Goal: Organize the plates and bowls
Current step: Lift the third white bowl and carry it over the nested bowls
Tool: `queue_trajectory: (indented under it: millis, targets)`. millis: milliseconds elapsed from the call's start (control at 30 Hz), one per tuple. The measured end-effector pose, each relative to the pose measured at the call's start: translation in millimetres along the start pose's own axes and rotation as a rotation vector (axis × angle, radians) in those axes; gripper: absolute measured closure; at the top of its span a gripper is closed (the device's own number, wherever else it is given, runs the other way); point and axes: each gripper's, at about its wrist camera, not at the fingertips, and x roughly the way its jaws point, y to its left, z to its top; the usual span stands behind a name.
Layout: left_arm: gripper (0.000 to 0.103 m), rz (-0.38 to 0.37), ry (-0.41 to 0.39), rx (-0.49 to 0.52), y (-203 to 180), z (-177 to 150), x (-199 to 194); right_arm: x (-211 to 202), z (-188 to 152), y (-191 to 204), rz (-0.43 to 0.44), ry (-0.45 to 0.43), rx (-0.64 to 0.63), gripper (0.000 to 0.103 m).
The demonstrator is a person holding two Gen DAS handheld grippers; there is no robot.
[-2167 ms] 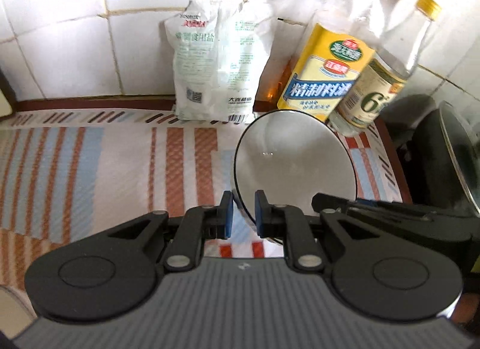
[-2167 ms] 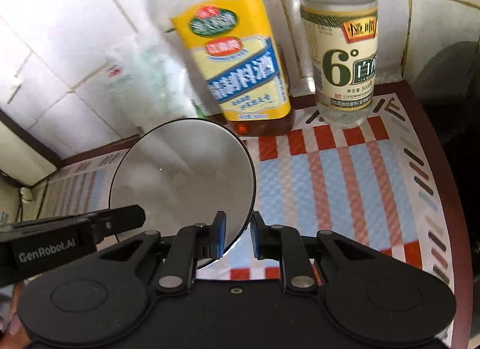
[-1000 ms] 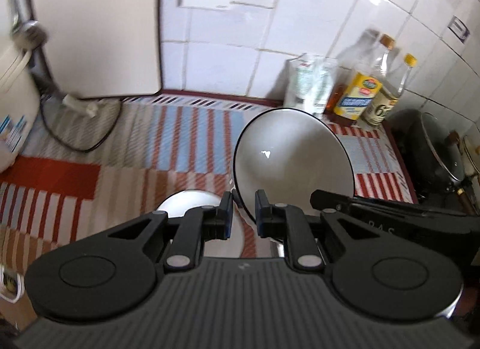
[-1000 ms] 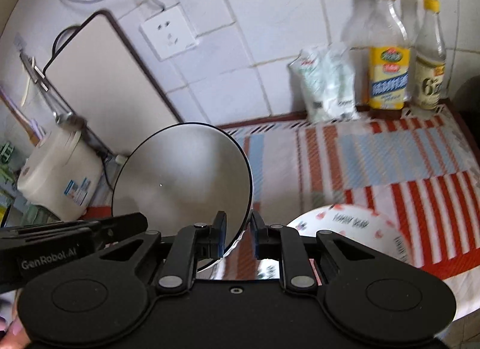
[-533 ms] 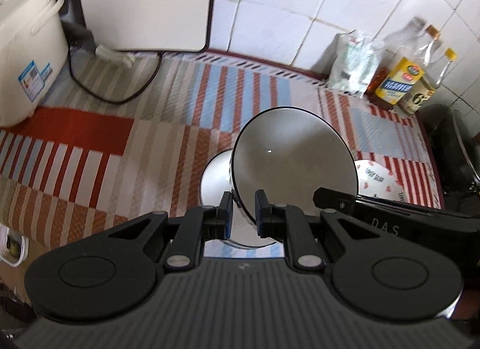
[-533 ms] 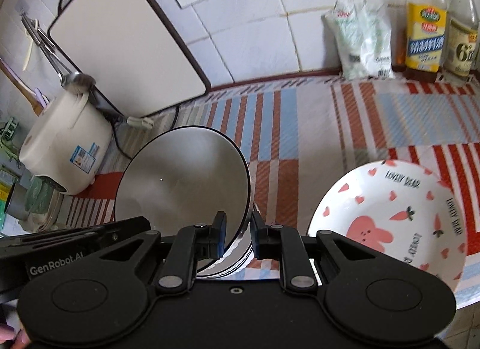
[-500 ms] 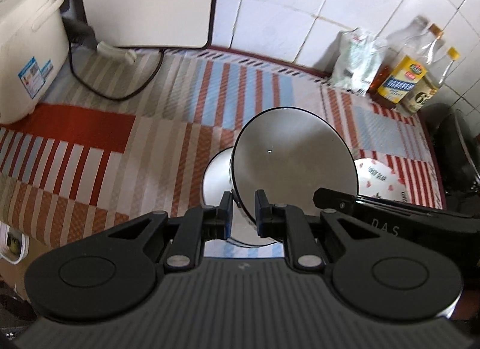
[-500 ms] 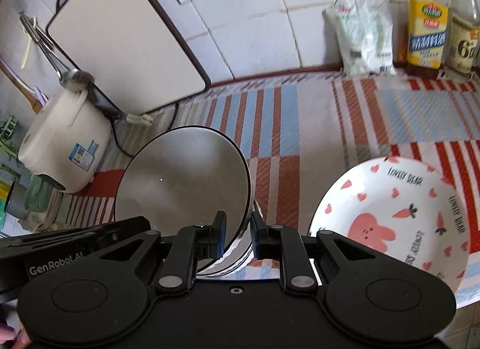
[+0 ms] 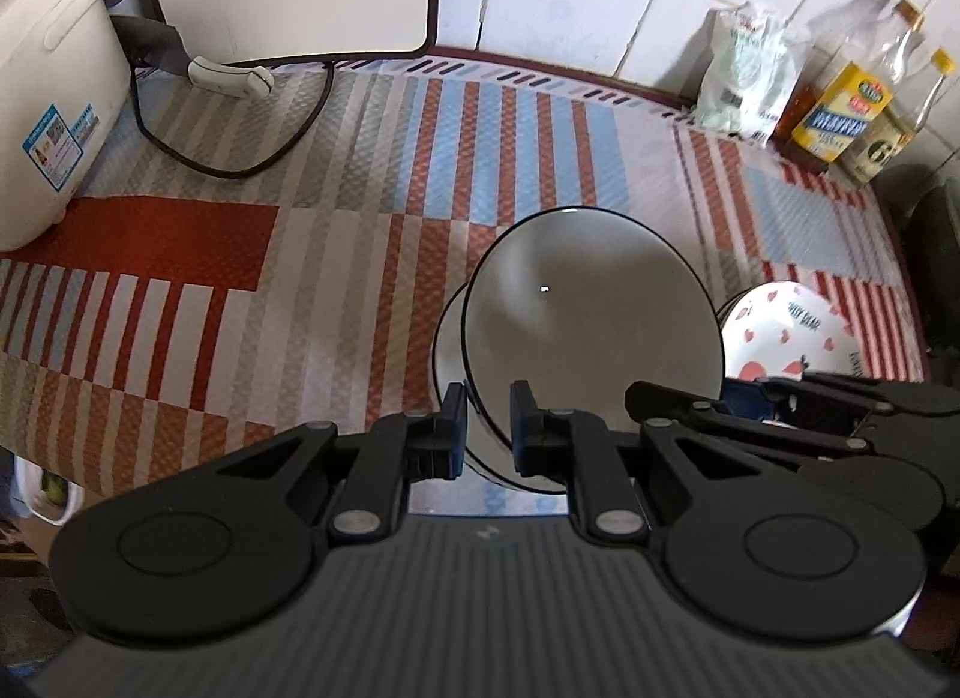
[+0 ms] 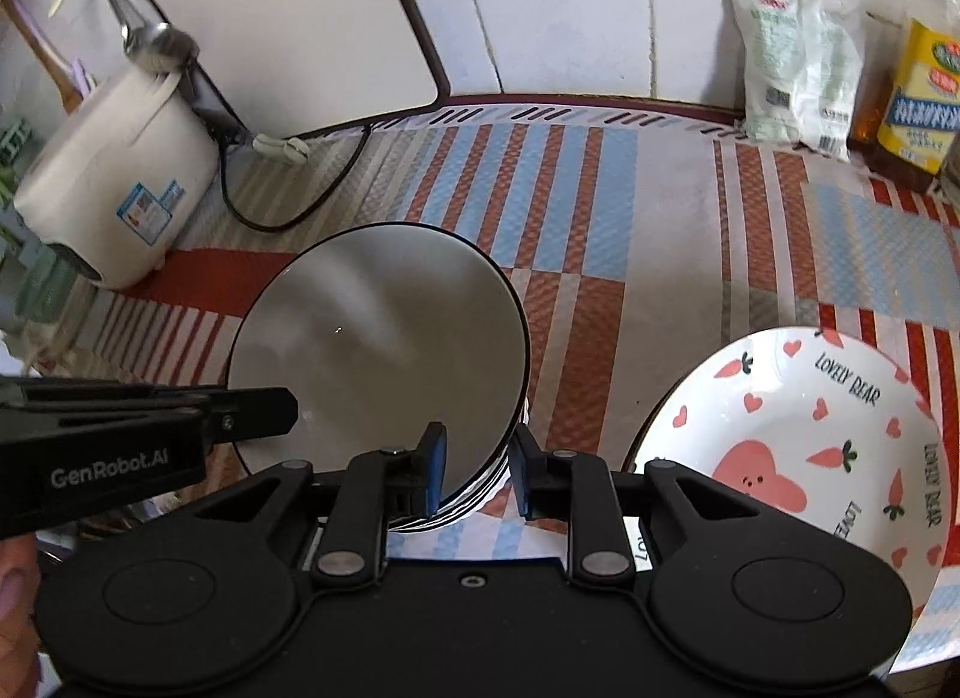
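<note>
Plate (image 9: 591, 332) rim between both tongs

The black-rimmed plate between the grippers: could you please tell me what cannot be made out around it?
- The stack under the black-rimmed plate: both views, plate covers it; only striped edges show; count unclear.
- The right gripper: right wrist view, whether its pads touch the rim cannot be told.
- The rabbit plate: near edge hidden by the right gripper's body.
- The bottles: left wrist view, labels blurred.
</note>
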Motion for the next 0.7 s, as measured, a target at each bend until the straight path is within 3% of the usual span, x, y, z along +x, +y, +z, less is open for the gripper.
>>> queue_trajectory:
  millis: [133,433,600,700]
  targets:
    - [0.09,0.004,0.034,-0.001,1.0,2.6,6.2,5.0,-2.0,5.3,-0.034,-0.006,-0.051,0.073]
    - [0.09,0.009,0.059,0.005,0.6,4.1,13.4,15.8,-4.3,0.6,-0.025,0.024,-0.069,0.069]
    - [0.089,0.028,0.054,0.028,1.2,6.4,13.4,19.9,-9.5,-2.5,0.0,0.001,-0.077,0.069]
    - [0.089,0.038,0.052,0.023,8.5,7.3,16.5,13.5,-10.6,0.5,-0.001,-0.057,-0.103,0.069]
